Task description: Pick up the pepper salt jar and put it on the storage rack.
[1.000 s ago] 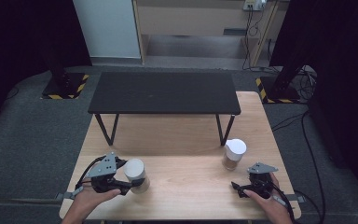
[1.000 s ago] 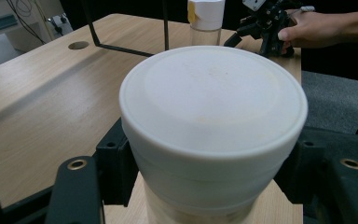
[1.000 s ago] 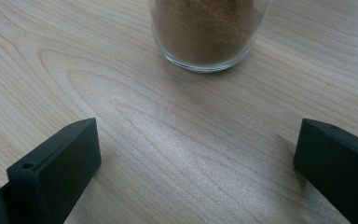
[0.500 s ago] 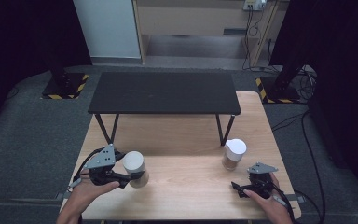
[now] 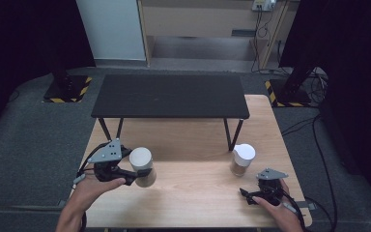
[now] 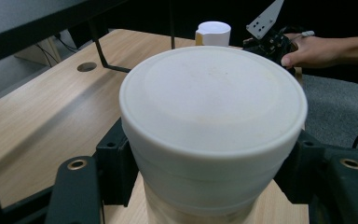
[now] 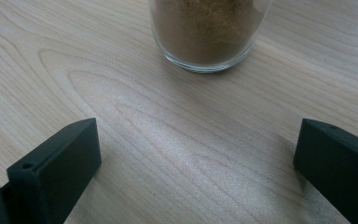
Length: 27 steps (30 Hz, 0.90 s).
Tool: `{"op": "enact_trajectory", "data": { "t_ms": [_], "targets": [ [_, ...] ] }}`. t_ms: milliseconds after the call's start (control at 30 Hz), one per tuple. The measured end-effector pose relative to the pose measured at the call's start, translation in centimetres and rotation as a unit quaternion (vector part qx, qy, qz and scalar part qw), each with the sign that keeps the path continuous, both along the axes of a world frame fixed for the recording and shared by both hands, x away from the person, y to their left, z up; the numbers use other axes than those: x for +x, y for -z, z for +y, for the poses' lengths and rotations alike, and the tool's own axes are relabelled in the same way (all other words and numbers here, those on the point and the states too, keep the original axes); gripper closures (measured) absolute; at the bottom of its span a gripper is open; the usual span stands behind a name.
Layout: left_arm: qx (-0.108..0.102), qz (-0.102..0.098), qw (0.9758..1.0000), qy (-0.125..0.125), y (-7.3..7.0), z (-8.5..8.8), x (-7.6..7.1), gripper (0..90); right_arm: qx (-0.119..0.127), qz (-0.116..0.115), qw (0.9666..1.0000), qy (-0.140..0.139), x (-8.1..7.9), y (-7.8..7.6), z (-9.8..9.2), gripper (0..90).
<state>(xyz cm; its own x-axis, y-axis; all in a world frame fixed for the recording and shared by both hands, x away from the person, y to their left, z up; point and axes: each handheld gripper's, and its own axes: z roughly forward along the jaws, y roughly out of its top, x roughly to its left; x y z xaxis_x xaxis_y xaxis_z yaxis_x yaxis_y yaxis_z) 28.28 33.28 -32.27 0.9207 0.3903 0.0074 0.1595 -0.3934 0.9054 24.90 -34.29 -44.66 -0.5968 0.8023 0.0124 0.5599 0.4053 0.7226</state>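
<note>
A glass jar with a white lid [image 5: 142, 166] hangs slightly above the left part of the wooden table [image 5: 198, 198], with my left gripper [image 5: 134, 176] shut on it. In the left gripper view the jar's lid [image 6: 213, 116] is very close, and a black jaw presses each side of the body. A second white-lidded jar [image 5: 242, 158] of brown powder stands on the right. My right gripper [image 5: 249, 196] rests low, just in front of it and open. In the right gripper view that jar's base [image 7: 207, 32] lies beyond the parted jaws, with bare wood between them.
A low black bench [image 5: 169, 95] stands across the far half of the wooden table, its thin legs [image 5: 234, 134] close behind the right jar. A round hole [image 6: 86, 66] is cut in the tabletop. Grey floor surrounds the table.
My left gripper has lifted its jar off the table and carried it slightly forward. The right gripper and the right jar have stayed still.
</note>
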Motion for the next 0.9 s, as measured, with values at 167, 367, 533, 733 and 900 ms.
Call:
{"op": "enact_trajectory", "data": {
  "t_ms": [167, 367, 533, 733, 900],
  "targets": [
    [-0.002, 0.0, 1.0, 0.006, -0.8, -0.2, 0.8, 33.2, 0.0, 0.0, 1.0, 0.0, 0.0, 0.0, 0.0, 1.4],
    [0.0, 0.0, 1.0, 0.008, -1.9, -0.6, 1.4, 33.1, 0.0, 0.001, 1.0, 0.001, 0.0, 0.0, 0.0, 1.3],
    [0.001, -0.005, 0.9999, 0.011, -3.1, -0.8, 1.9, 33.1, 0.0, 0.001, 1.0, 0.001, 0.0, 0.0, 0.0, 1.4],
    [0.006, -0.011, 0.9998, 0.015, -5.0, -1.1, 2.5, 33.1, 0.0, 0.0, 1.0, 0.0, 0.0, 0.0, 0.0, 1.4],
    [0.01, -0.008, 0.9998, 0.016, -6.7, -1.4, 2.9, 33.1, 0.0, 0.0, 1.0, 0.0, 0.0, 0.0, 0.0, 1.3]
  ]
}}
